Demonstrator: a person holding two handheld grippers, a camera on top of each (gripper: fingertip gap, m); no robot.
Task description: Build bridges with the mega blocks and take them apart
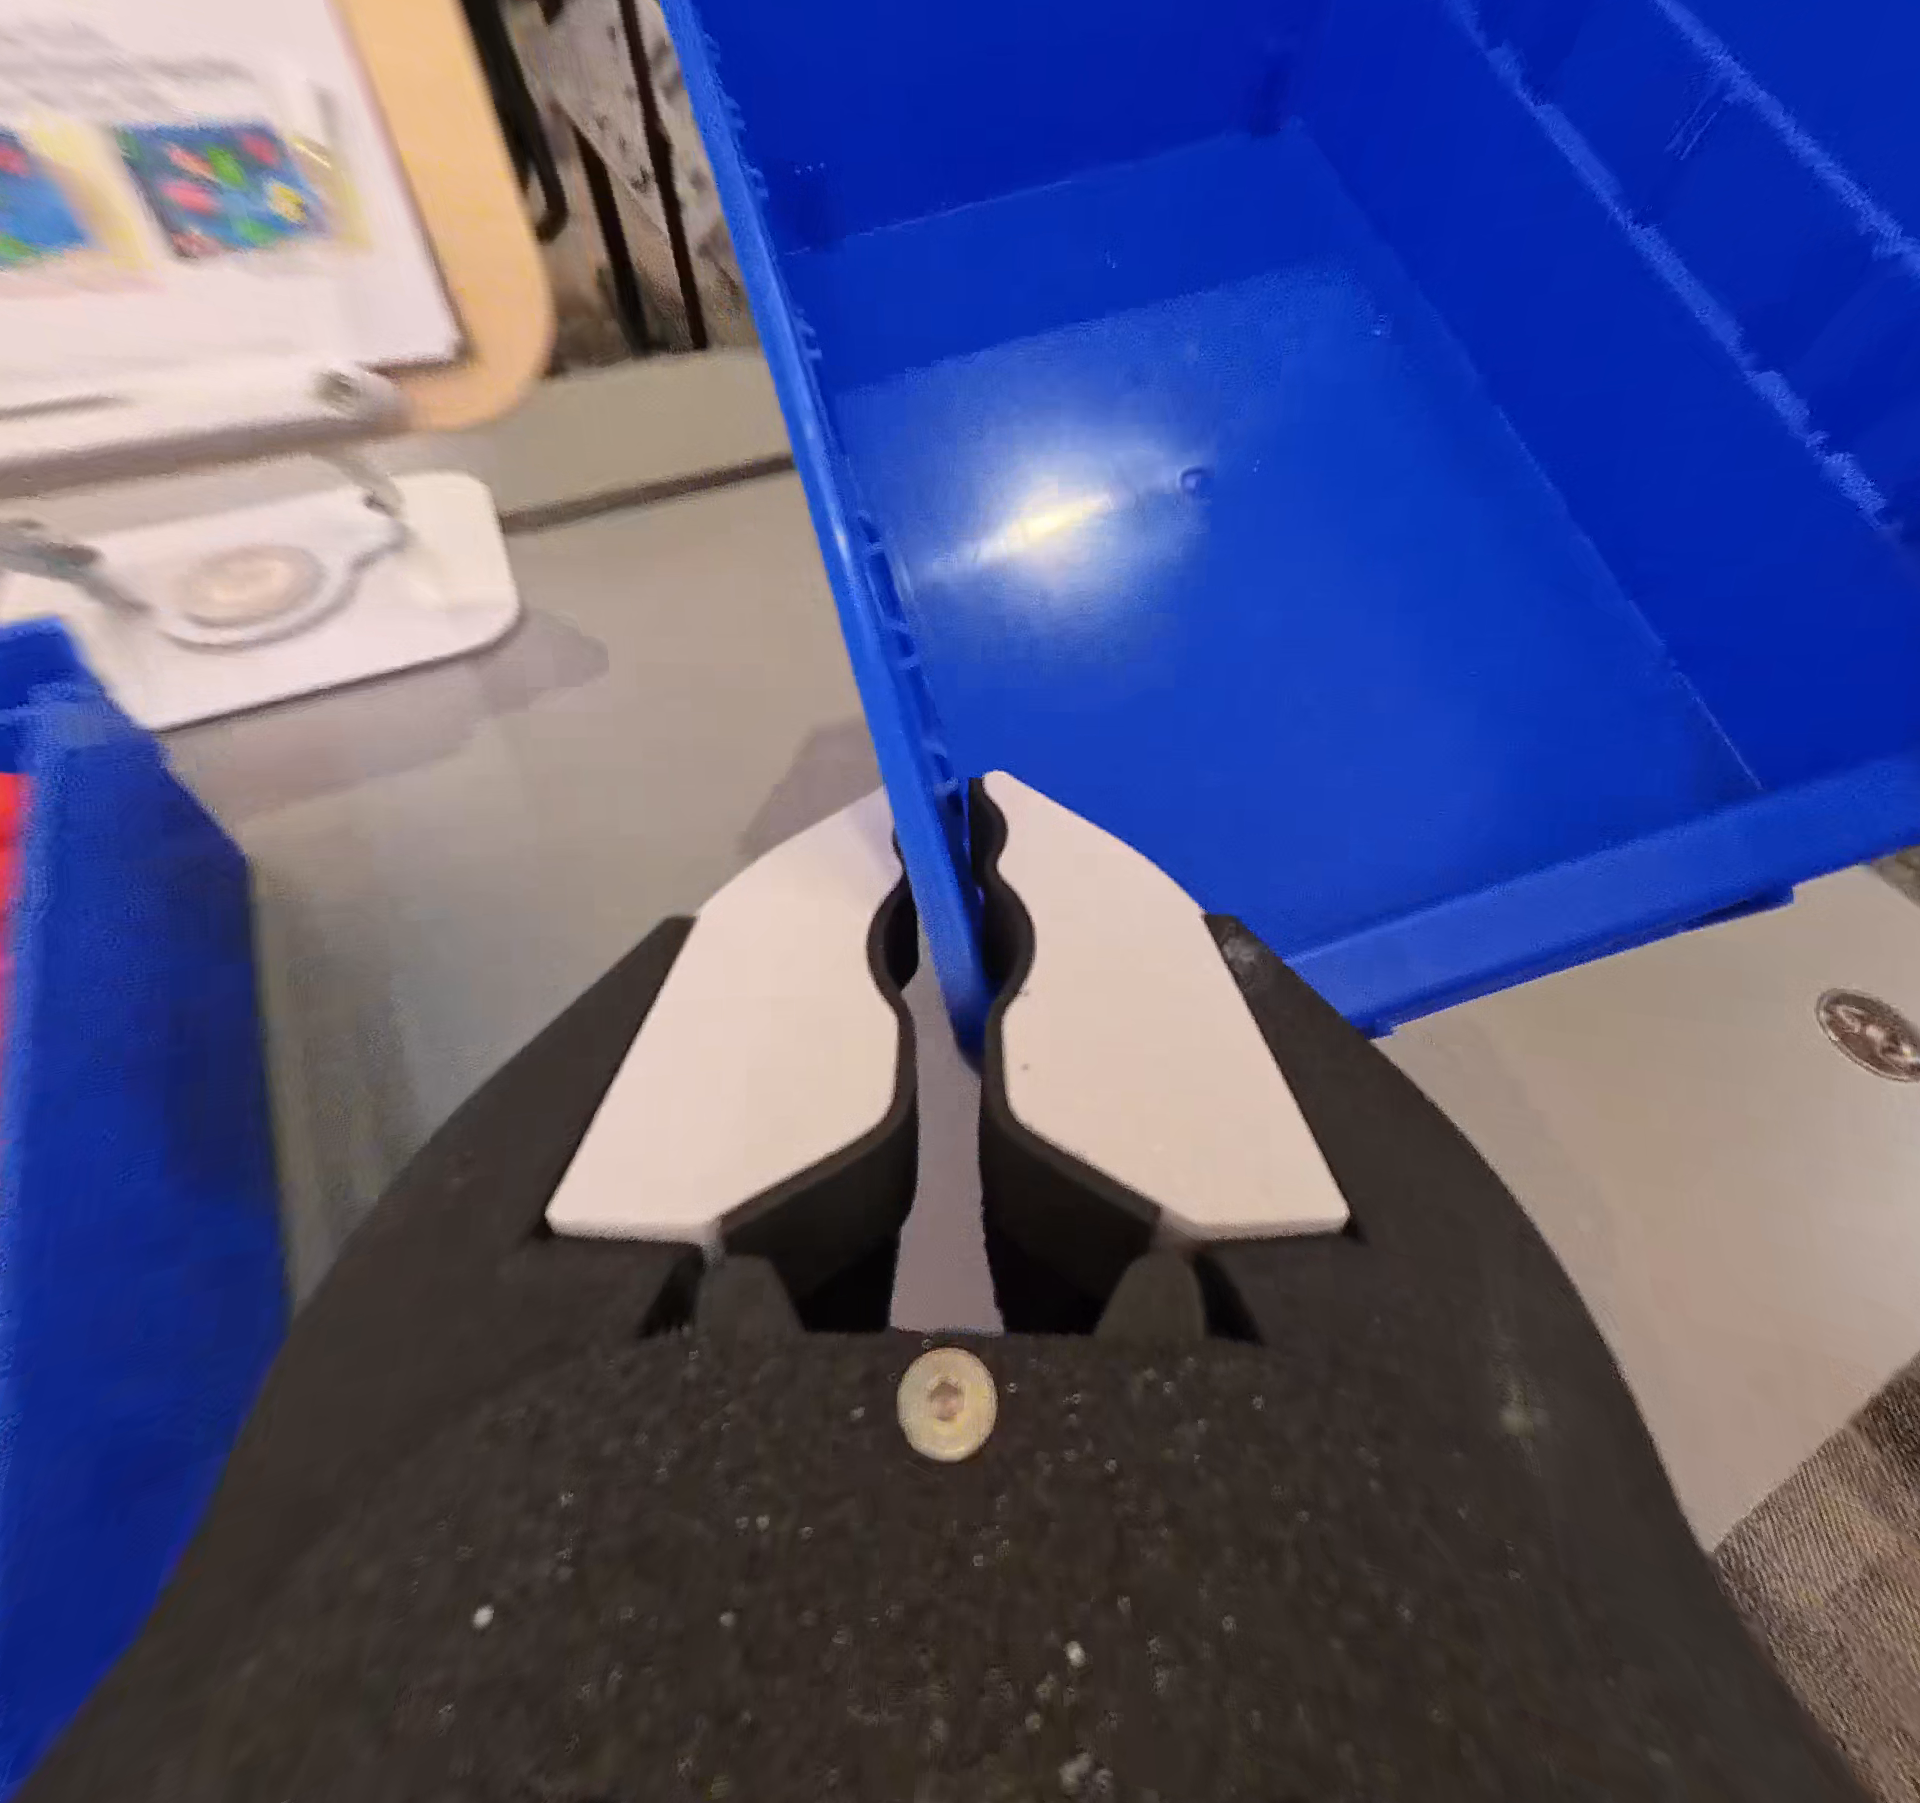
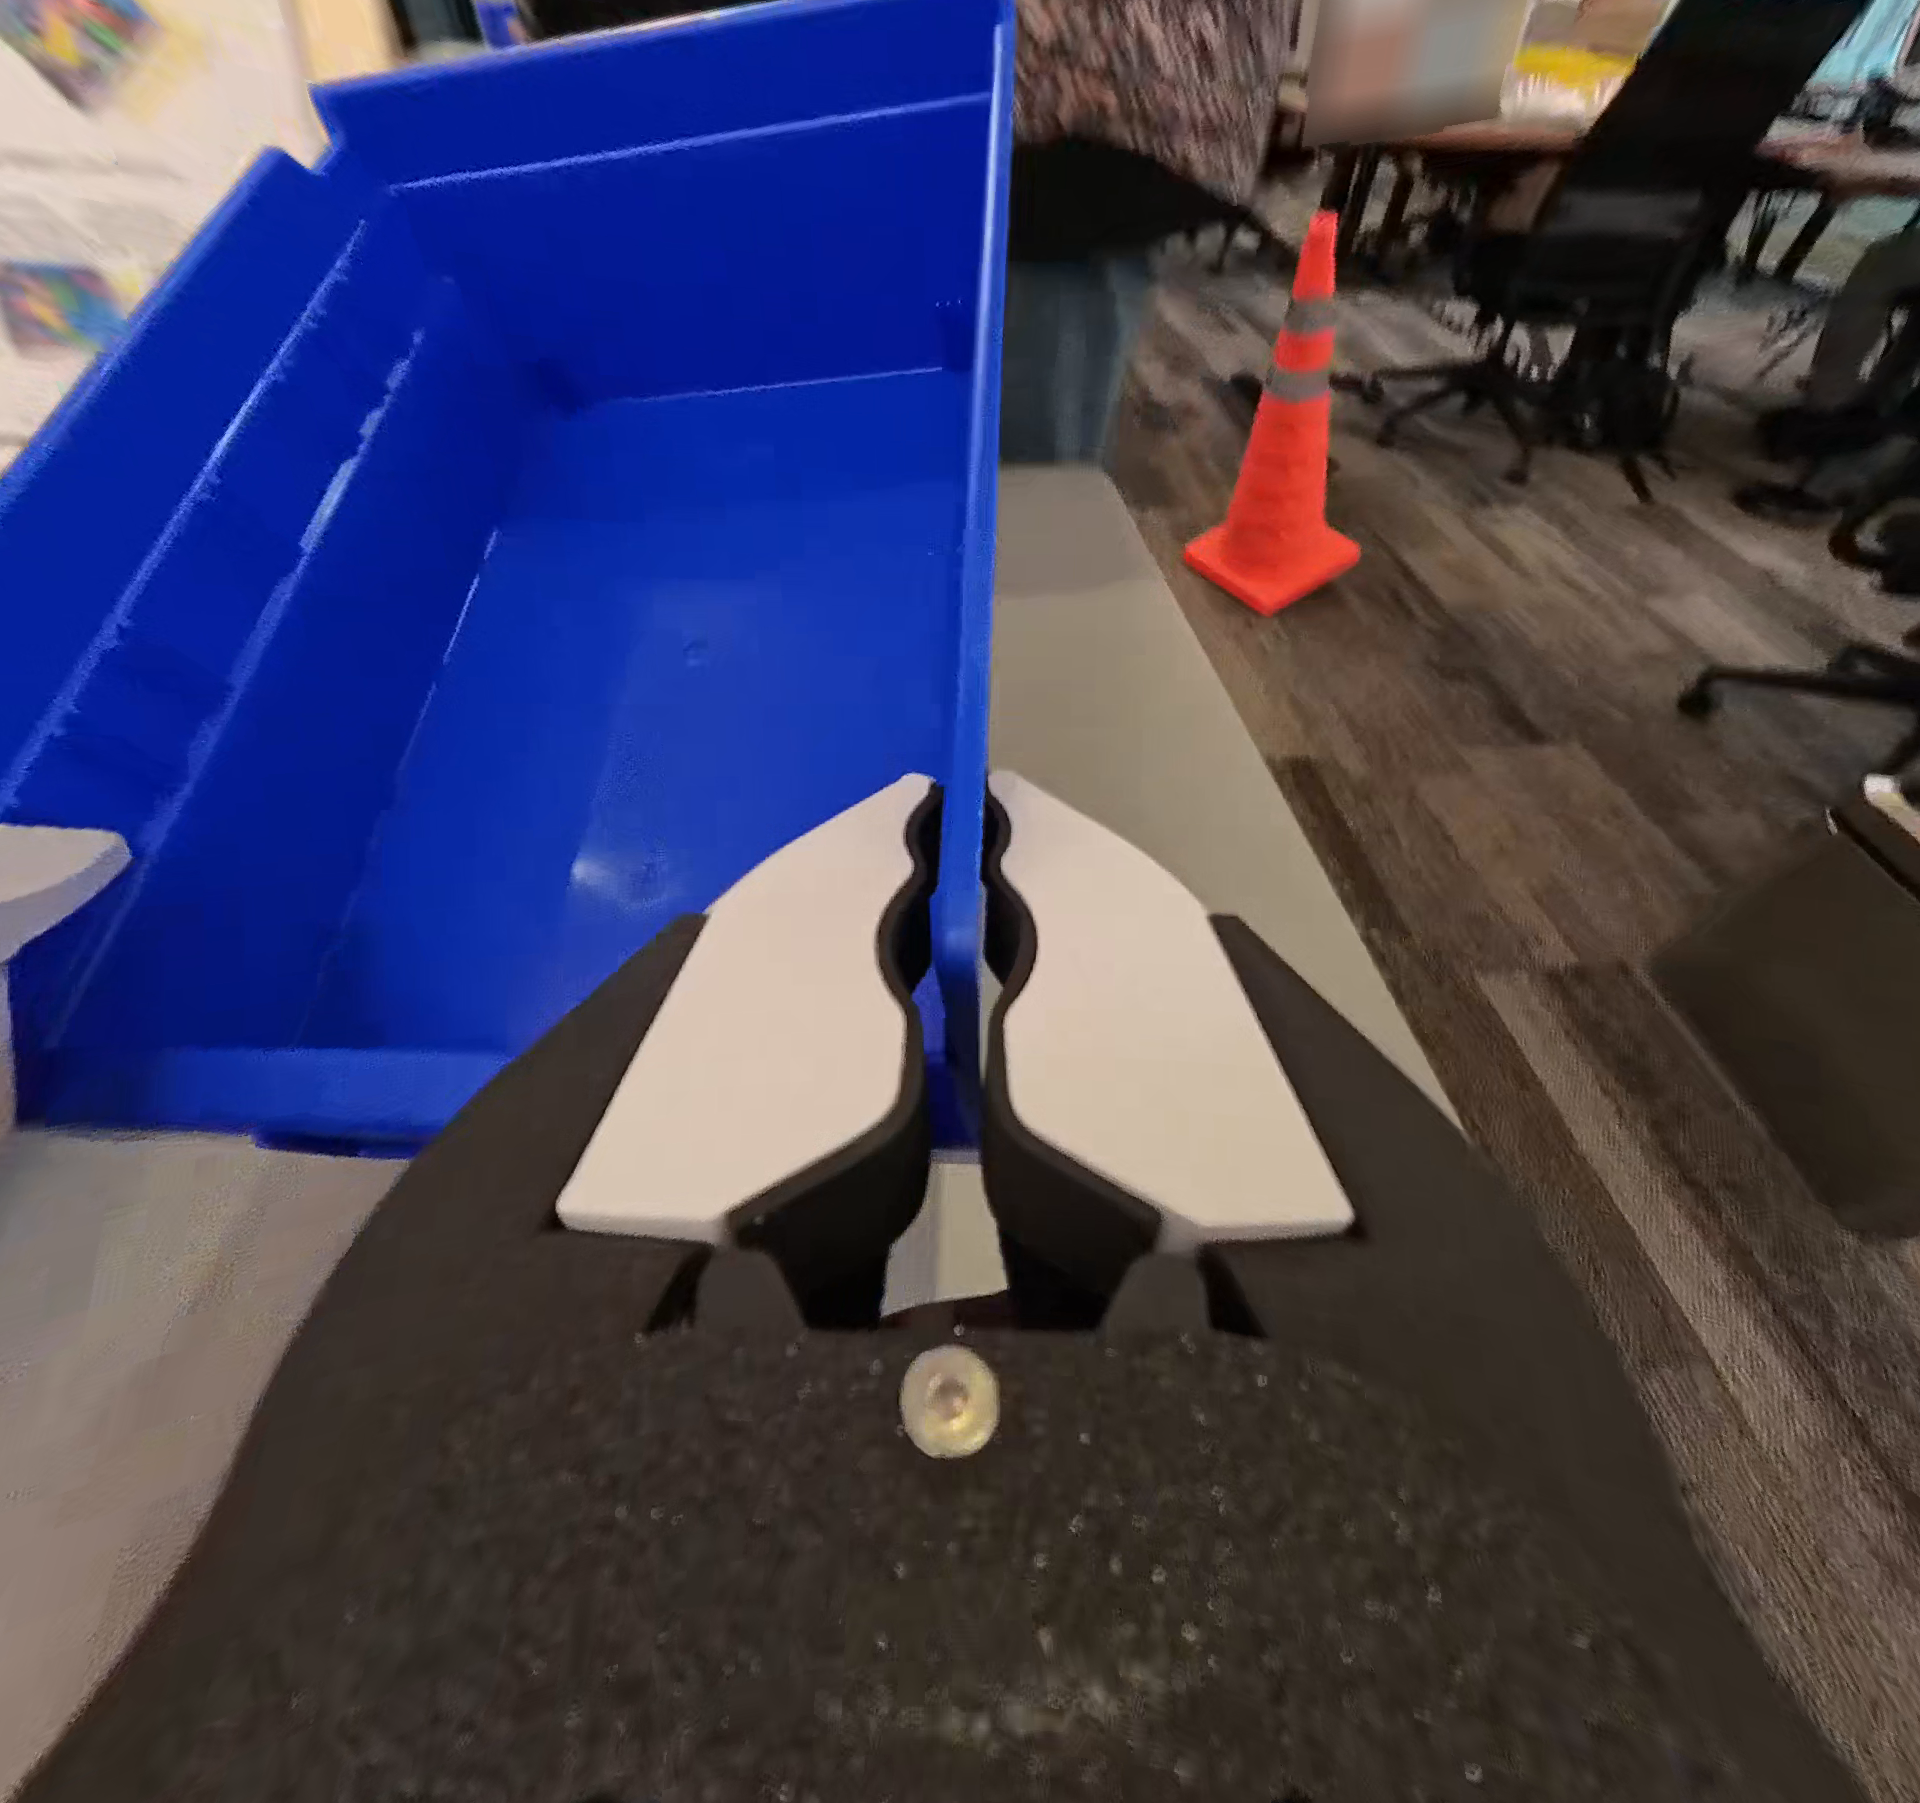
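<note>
Black gripper bodies fill both foregrounds. Left gripper (image 1: 940,818) pinches the left wall of the blue bin (image 1: 1299,558), jaws nearly closed on the thin plastic; right gripper (image 2: 961,818) pinches the opposite wall likewise. Bin appears tilted and lifted off the grey table (image 1: 468,870); its interior is empty, no mega blocks visible in it. Judgement: step is handling the emptied bin; next move calls for level, synchronised lowering with both grips, then release. A 2nd blue bin (image 1: 104,1026) sits left; orange cone (image 2: 1288,444) beyond.

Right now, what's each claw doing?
Left claw: closed on the empty blue plastic bin's side wall.
Right claw: closed on the bin's opposite wall.
</note>
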